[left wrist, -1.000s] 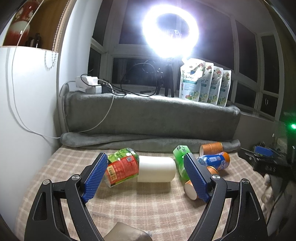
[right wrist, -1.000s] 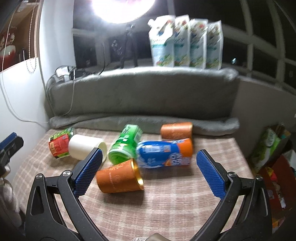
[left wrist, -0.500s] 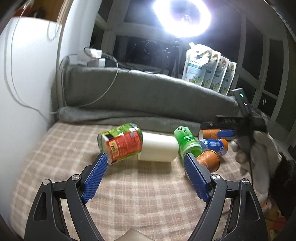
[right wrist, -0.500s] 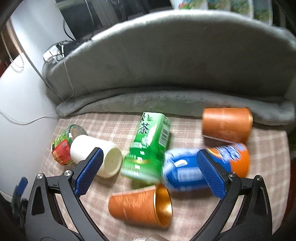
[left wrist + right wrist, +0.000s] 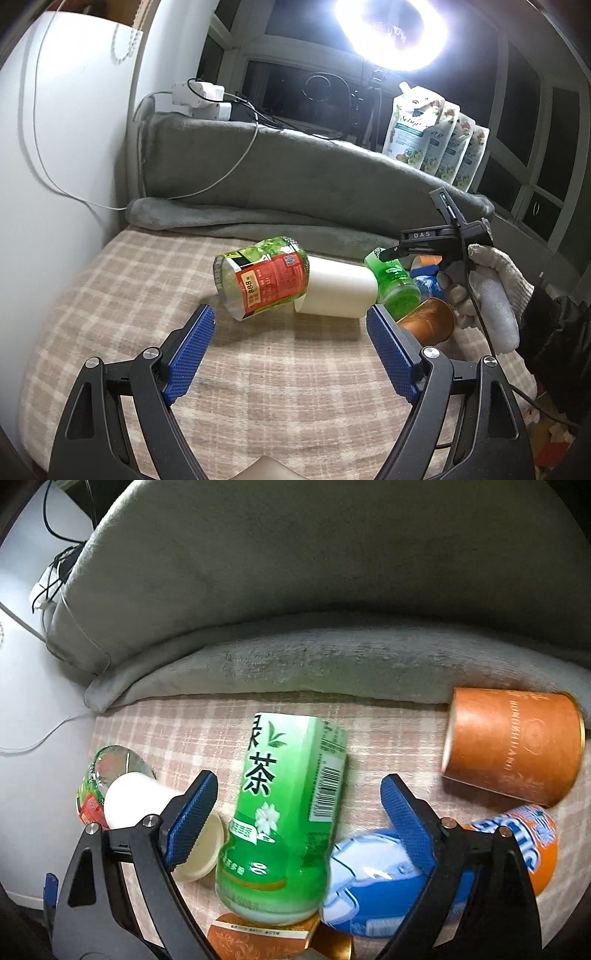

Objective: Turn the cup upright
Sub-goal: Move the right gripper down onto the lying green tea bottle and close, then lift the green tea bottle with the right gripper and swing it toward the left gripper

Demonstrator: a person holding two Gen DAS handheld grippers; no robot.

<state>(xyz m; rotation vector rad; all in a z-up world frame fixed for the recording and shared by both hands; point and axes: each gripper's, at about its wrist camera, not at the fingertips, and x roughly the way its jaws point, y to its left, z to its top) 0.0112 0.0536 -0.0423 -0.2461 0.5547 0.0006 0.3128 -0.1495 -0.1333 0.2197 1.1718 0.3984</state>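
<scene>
Checked cloth covers the counter (image 5: 110, 295), cups lying toppled on it. Right gripper (image 5: 299, 805), spread wide, straddles the green cup (image 5: 284, 812) lying beside the white cup (image 5: 147, 805): approach step, closing likely next. Left gripper (image 5: 291, 350) hangs agape, empty.

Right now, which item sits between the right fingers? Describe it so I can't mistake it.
Start at the grey blanket roll along the back of the checked cloth. Just in front lies the green tea cup, on its side. Unlike the white cup beside it, it has a barcode and large characters.
</scene>
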